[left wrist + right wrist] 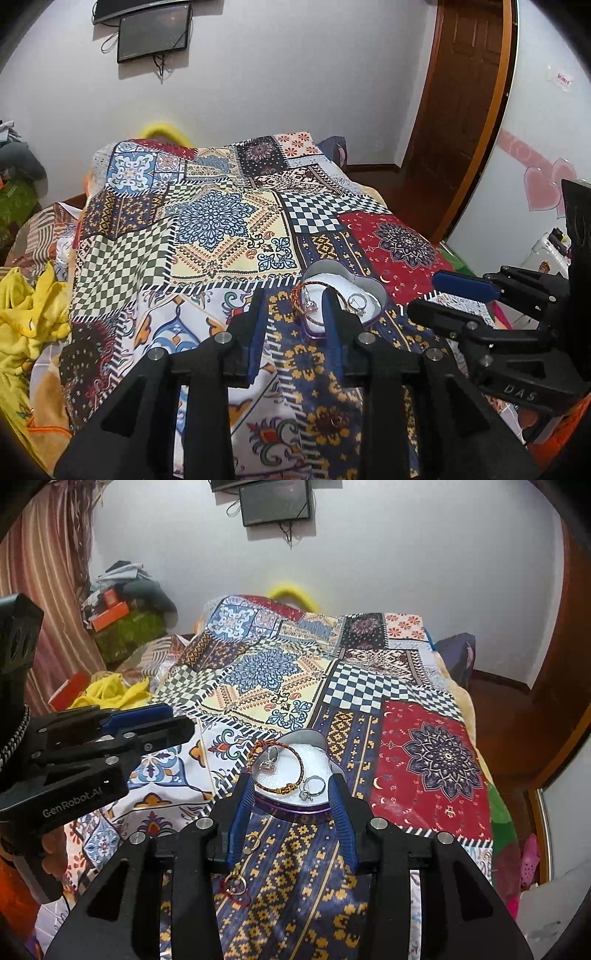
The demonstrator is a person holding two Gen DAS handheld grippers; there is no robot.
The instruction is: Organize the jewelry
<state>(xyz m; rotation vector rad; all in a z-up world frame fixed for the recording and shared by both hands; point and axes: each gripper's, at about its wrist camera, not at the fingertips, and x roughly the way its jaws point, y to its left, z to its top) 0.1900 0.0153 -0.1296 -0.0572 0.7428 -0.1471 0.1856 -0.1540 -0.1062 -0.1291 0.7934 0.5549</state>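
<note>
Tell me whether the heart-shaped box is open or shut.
Open. The heart-shaped box has no lid on; its white lining shows, with a braided bracelet and two rings inside.

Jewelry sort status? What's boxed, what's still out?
Done: the heart-shaped box already holds a braided bracelet, a stone ring and a silver ring. In hand: nothing; left gripper and right gripper are both open and empty. Left: a small ring and a red-corded ring piece lie on the bedspread.

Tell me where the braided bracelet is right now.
The bracelet lies in the heart-shaped box on the bedspread, left of the silver ring, encircling another ring.
</note>
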